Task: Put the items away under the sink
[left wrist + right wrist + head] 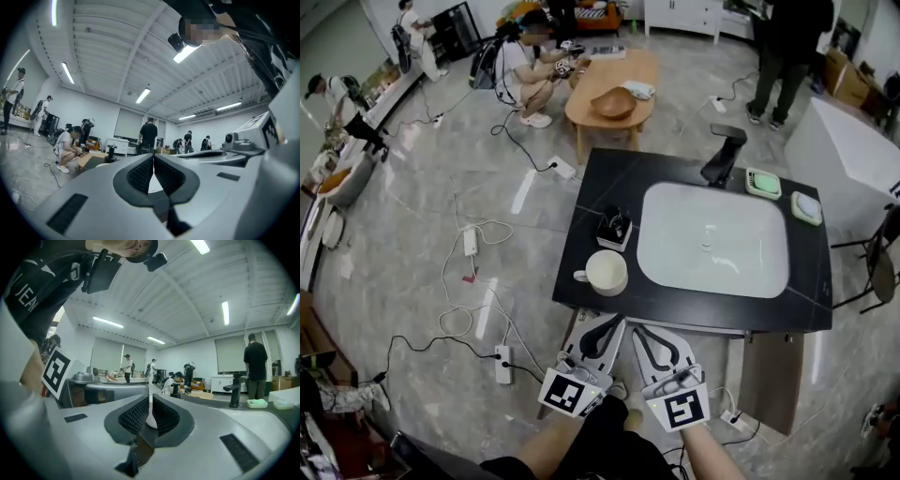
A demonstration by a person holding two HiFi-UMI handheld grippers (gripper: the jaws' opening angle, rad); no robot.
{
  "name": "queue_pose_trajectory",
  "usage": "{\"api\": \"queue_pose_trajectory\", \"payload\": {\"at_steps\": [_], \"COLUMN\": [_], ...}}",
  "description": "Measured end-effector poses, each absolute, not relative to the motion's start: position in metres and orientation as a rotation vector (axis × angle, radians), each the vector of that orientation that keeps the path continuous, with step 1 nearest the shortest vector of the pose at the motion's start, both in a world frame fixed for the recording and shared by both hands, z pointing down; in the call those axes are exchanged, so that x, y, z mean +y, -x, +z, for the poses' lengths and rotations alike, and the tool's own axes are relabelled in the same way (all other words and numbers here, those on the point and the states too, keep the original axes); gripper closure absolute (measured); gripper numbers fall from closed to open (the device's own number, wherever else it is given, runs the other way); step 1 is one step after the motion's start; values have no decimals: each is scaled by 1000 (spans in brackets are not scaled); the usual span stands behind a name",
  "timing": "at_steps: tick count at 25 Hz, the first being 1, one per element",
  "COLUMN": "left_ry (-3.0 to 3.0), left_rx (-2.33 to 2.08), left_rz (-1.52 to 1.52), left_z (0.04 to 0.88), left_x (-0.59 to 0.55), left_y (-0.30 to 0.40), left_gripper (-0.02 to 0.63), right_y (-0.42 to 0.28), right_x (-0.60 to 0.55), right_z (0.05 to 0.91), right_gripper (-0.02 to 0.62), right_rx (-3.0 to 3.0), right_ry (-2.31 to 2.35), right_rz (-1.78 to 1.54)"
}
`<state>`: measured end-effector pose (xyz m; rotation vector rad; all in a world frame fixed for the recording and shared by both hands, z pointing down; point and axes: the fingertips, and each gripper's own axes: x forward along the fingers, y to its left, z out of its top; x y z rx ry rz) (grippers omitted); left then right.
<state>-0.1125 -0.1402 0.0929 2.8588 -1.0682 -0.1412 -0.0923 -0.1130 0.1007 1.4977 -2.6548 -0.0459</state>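
In the head view, both grippers sit at the bottom centre of the frame, side by side and just short of the near edge of the black counter [609,178]. The left gripper [612,325] has its jaws pressed together with nothing between them; its own view [153,158] shows the pads meeting. The right gripper [639,330] is likewise closed and empty, and in its own view [150,404] only a thin slit shows between the pads.

The items are on the counter around the white sink [712,239]. A white mug [606,273] stands at the lower left of the counter. Just above it a small black object [615,230] sits on a white square base. A black faucet [724,152] rises behind the sink. A green dish [762,183] and a paler dish [807,208] lie to the upper right.
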Motion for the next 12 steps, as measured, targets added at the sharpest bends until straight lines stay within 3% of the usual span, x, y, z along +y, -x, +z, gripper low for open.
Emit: {"api": "queue_pose_trajectory", "payload": {"at_steps": [5, 6, 8, 12], "left_ry": [-2814, -2803, -2785, -2796], "left_rx": [-1264, -1286, -1301, -1233], "left_rz": [-75, -54, -11, 93], "left_z": [99, 105, 118, 142], "left_x": [-185, -193, -206, -232], "left_y": [167, 175, 187, 199], "left_gripper": [595, 584, 497, 468], "right_y": [99, 99, 99, 99], "right_x": [-145, -151, -160, -181], "right_z": [103, 105, 110, 114], "right_gripper": [558, 557, 557, 557], "right_rx": [-2650, -2649, -2649, -2632], "right_ry": [-1402, -1404, -1398, -1398], "right_rz": [-50, -39, -1, 77]}}
